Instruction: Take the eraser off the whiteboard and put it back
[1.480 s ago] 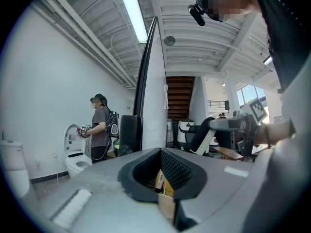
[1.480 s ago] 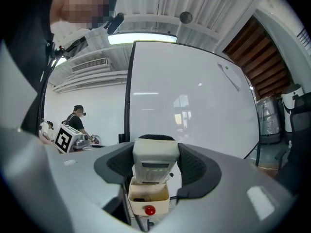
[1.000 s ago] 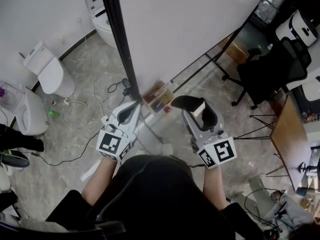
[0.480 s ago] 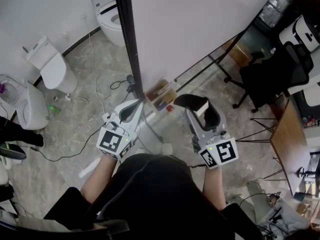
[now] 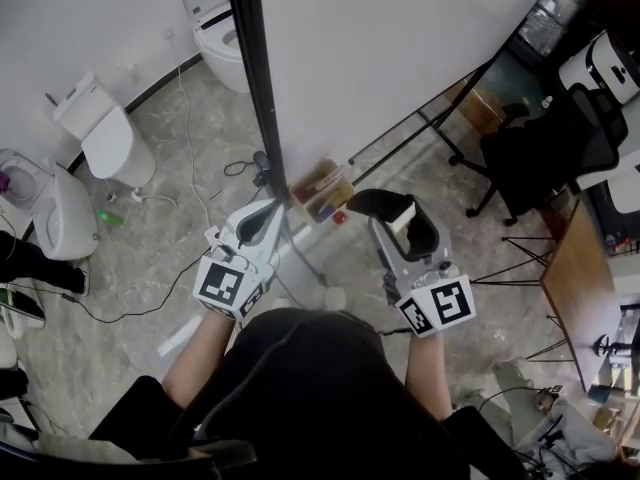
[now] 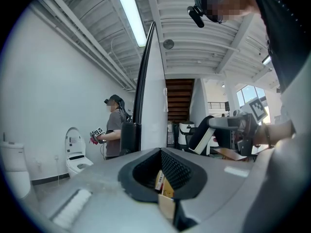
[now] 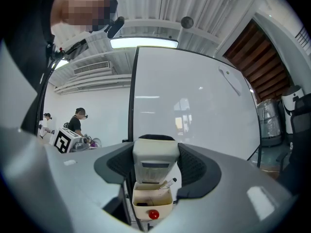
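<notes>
The whiteboard (image 5: 380, 48) stands right in front of me and fills the right gripper view (image 7: 194, 106). A cream eraser (image 5: 400, 213) sits between the black pads of my right gripper (image 5: 392, 215), which is shut on it. The eraser (image 7: 155, 161) is held away from the board, just above the marker tray (image 7: 151, 203). My left gripper (image 5: 268, 216) is shut and empty, level, beside the board's black frame post (image 5: 255, 78). Its tips (image 6: 161, 154) meet, and the tray (image 5: 318, 193) shows through the hollow behind them.
Two white toilets (image 5: 105, 138) (image 5: 210, 18) and cables (image 5: 130, 318) lie on the floor at left. A black office chair (image 5: 545, 148) and a wooden table (image 5: 575, 288) stand at right. Another person (image 6: 114, 125) stands beyond the board.
Only the head view has shifted a little. Both grippers stay where they were, and the eraser stays in the right one.
</notes>
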`<state>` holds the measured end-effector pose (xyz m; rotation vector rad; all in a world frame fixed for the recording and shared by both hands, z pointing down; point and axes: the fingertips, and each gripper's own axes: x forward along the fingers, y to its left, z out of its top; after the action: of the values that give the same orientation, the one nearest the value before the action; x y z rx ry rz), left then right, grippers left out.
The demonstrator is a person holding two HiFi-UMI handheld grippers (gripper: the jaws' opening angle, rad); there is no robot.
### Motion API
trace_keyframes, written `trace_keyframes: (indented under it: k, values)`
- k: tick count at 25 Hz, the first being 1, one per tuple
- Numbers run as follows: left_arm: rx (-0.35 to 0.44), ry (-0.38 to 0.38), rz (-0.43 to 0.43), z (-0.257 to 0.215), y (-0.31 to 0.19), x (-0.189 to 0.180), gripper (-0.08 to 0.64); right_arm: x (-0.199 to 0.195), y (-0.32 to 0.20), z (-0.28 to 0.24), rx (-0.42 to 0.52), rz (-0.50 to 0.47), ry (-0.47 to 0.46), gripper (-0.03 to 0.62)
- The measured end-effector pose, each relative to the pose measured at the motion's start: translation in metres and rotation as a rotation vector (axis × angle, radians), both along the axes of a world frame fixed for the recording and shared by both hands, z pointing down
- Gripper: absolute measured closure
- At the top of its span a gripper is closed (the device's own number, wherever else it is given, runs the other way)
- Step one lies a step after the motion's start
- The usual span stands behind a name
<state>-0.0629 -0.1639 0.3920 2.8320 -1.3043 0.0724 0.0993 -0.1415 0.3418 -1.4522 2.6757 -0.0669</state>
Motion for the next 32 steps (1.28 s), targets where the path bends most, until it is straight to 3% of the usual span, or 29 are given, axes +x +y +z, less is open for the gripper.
trace_keyframes:
  k: [32]
  values:
    - [-0.024, 0.003, -0.119, 0.009, -0.01, -0.017, 0.554, -0.027, -0.066, 0.098, -0.165, -0.081, 0.07, 0.313]
